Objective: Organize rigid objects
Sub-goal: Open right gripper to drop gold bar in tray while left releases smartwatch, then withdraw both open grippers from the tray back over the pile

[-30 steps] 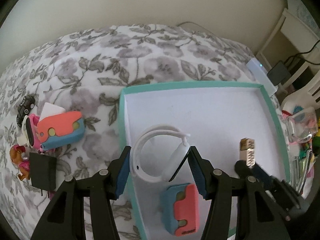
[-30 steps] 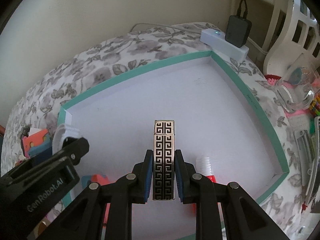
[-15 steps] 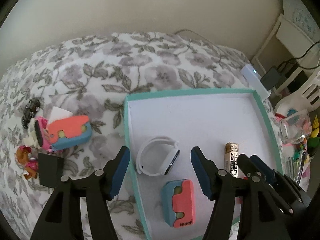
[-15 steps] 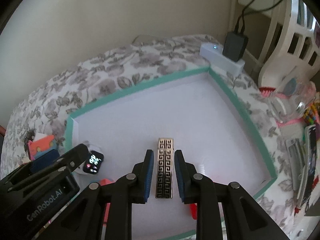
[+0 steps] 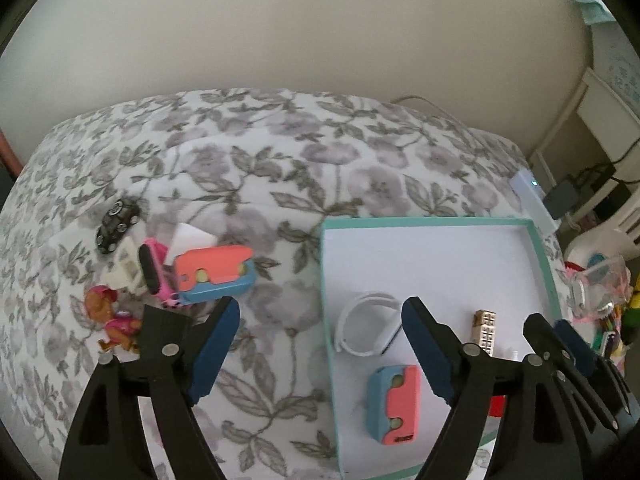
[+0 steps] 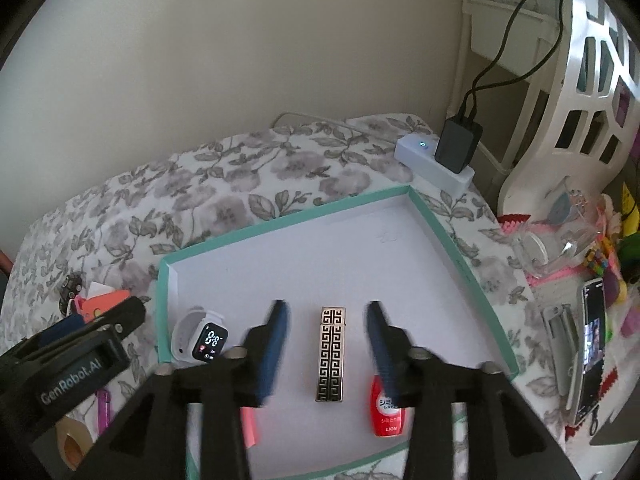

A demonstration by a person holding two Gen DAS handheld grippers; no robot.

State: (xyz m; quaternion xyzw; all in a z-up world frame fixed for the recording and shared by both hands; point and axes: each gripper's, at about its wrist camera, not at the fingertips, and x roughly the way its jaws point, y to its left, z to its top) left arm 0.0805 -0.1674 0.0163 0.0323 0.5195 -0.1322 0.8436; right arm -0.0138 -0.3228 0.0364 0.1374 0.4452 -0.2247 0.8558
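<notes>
A teal-rimmed white tray (image 5: 540,264) (image 6: 460,256) lies on the floral bedspread. In it lie a white smartwatch (image 5: 368,330) (image 6: 200,340), a gold patterned lighter (image 6: 331,354) (image 5: 485,330), a coral-and-blue case (image 5: 395,402) and a small red bottle (image 6: 386,410). My left gripper (image 5: 320,354) is open and empty, above the tray's left rim. My right gripper (image 6: 326,344) is open, its fingers either side of the lighter, not touching it. A second coral-and-blue case (image 5: 216,274) lies left of the tray.
Left of the tray lie a black toy car (image 5: 117,220), a pink watch (image 5: 154,276), a toy figure (image 5: 112,318) and a black block. A white power strip with a black charger (image 6: 456,152) sits behind the tray. Clutter and a phone (image 6: 592,344) lie right.
My right gripper set the lighter down in the tray, opened and drew back. My left gripper let go of the white watch, lifted away and shifted left.
</notes>
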